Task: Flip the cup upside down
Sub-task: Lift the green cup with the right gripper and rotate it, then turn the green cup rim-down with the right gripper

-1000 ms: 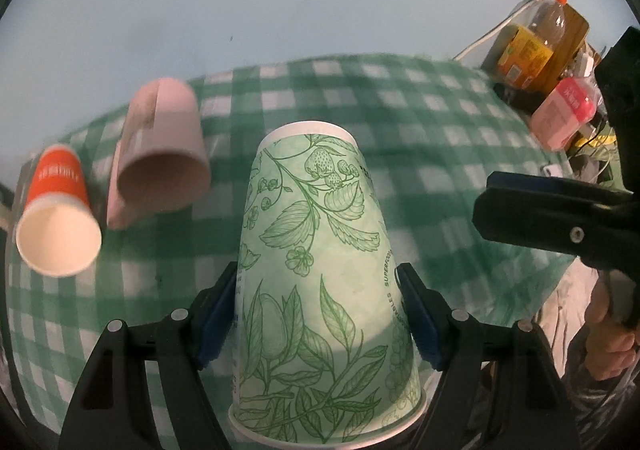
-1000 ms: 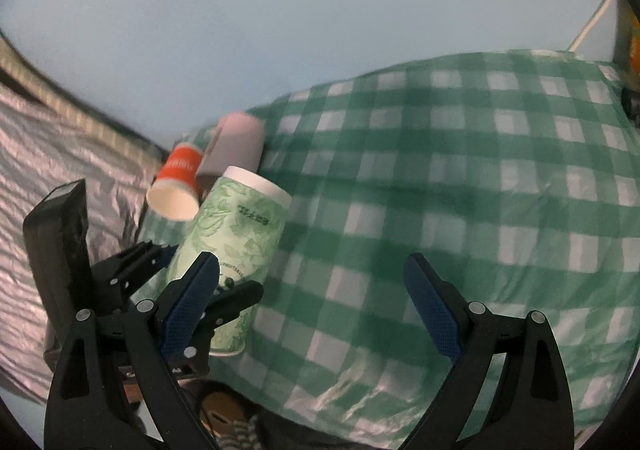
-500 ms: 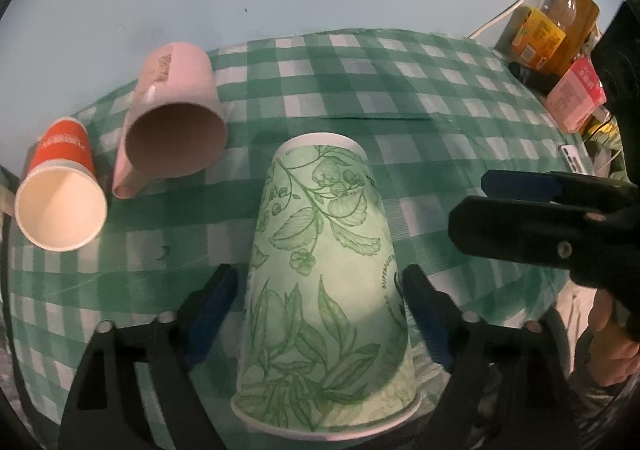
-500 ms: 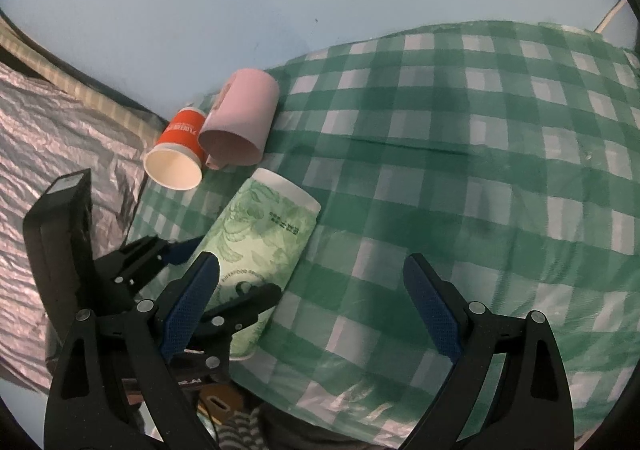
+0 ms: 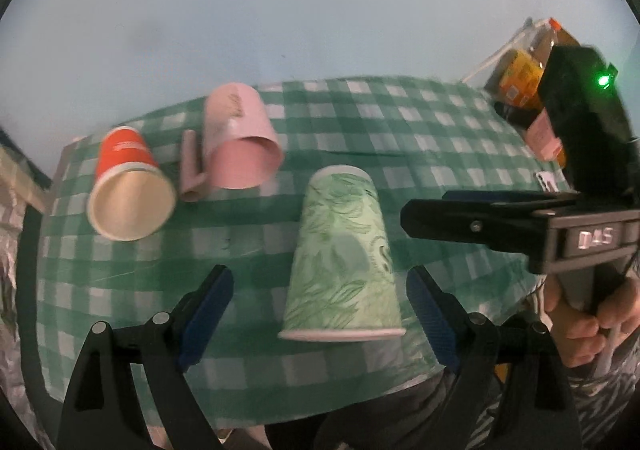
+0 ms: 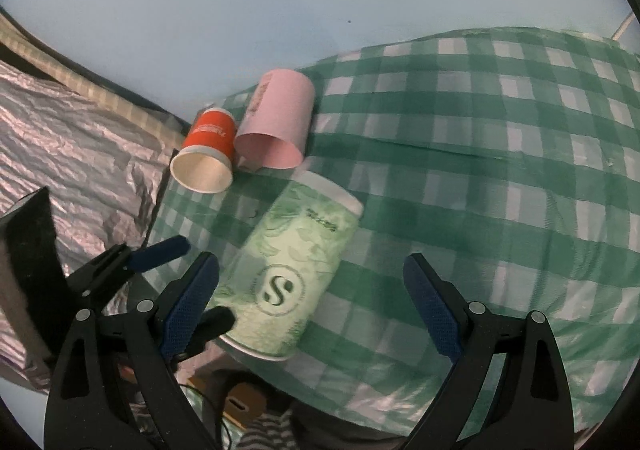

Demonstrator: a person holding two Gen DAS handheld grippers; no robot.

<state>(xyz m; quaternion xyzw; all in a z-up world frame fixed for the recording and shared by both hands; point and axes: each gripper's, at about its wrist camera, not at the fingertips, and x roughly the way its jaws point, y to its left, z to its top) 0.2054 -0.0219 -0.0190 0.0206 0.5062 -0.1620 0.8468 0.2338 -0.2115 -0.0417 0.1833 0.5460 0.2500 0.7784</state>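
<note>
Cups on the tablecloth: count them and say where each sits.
3. Green cup stands upside down near the front edge, between the open left gripper fingers. Pink cup and orange cup lie behind, at the left.

Green leaf-patterned paper cup (image 5: 344, 258) (image 6: 292, 274): stands upside down, wide rim resting on the checked table (image 5: 420, 138), narrow base uppermost. A circular "S" logo shows on its side. It stands near the table's front edge, free of contact.
</note>
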